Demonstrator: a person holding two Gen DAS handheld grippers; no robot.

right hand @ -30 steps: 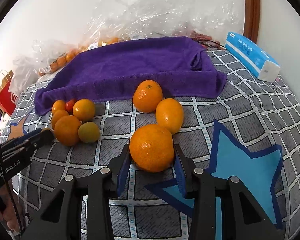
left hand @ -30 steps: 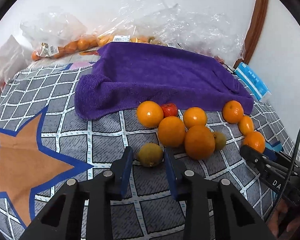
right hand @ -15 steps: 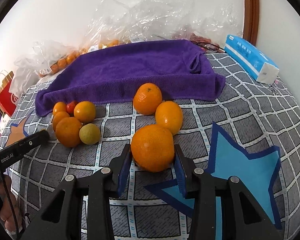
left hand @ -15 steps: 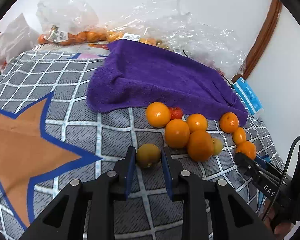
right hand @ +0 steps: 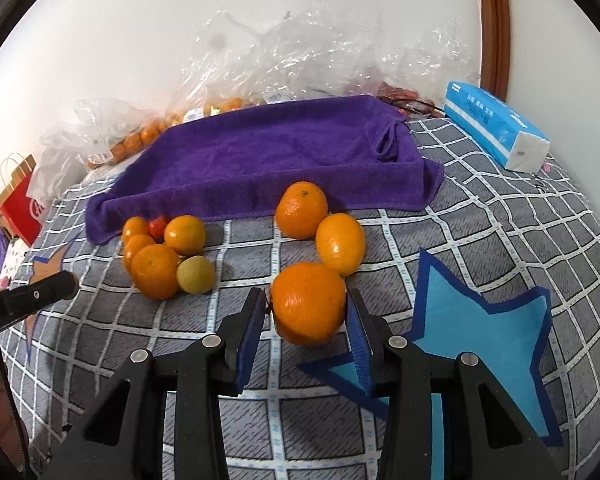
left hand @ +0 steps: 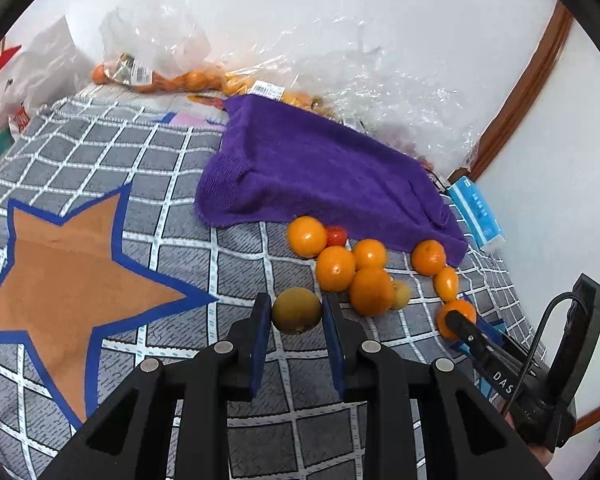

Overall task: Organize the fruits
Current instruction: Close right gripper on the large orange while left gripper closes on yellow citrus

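My left gripper (left hand: 295, 303) is shut on a small green-brown fruit (left hand: 296, 311), held a little above the checked cloth. Just right of it lies a cluster of oranges (left hand: 336, 268) with a small red fruit (left hand: 336, 236) and a yellowish one (left hand: 400, 295). My right gripper (right hand: 306, 300) is shut on a large orange (right hand: 308, 304); its blue pads press both sides. Two more oranges (right hand: 302, 210) lie just beyond it. A purple towel (right hand: 268, 160) lies spread behind the fruit. The left gripper's tip (right hand: 60, 284) shows at the left edge of the right wrist view.
Clear plastic bags with small oranges (left hand: 160, 76) lie along the wall behind the towel. A blue tissue pack (right hand: 496, 132) sits at the far right. A red paper bag (right hand: 20, 204) stands at the far left. The cloth has an orange star (left hand: 72, 280) and a blue star (right hand: 480, 328).
The left jaws closed on the green-brown fruit and lifted it off the cloth, away from the orange cluster. The right gripper kept still on its orange.
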